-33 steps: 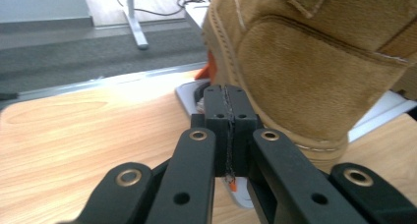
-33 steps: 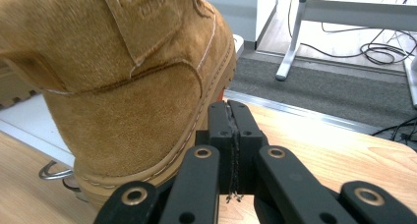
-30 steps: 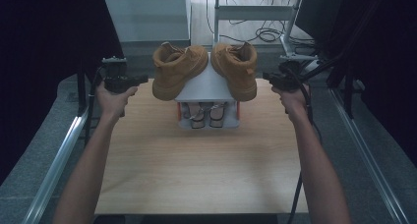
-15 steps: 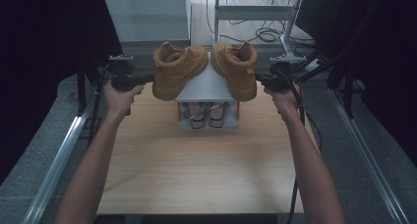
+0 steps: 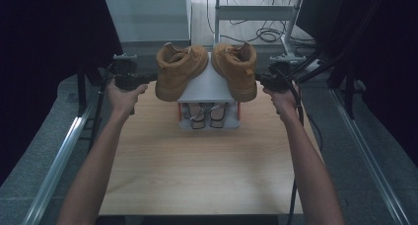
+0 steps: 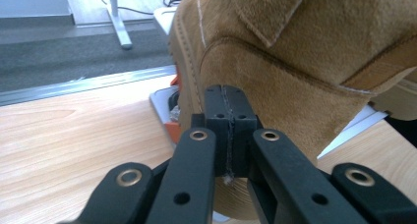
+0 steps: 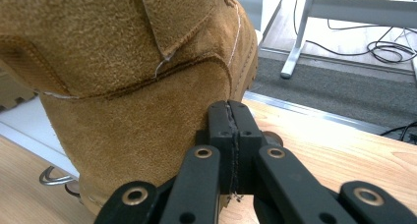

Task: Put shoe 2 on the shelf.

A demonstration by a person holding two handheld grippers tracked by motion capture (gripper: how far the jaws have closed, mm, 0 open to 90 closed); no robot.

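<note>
Handling the pair of tan suede boots calls for symmetrical action: the left boot (image 5: 178,72) and the right boot (image 5: 237,69) rest on top of a small white shoe rack (image 5: 209,84) that stands on the wooden table (image 5: 197,166), toes pointing toward the person and overhanging the rack's front edge. The left gripper (image 6: 228,130) has its jaws fully closed with nothing between them, its tip just beside or touching the suede side of the left boot near the heel. The right gripper (image 7: 230,140) is likewise closed and empty, its tip against or just short of the right boot's outer side. Whether either tip presses the suede cannot be told. Judged from this stance, a grasp requires opening each gripper first, then seating one jaw inside the collar. If pushing is intended, apply equal inward pressure low on both boots to avoid tipping them off the rack.
</note>
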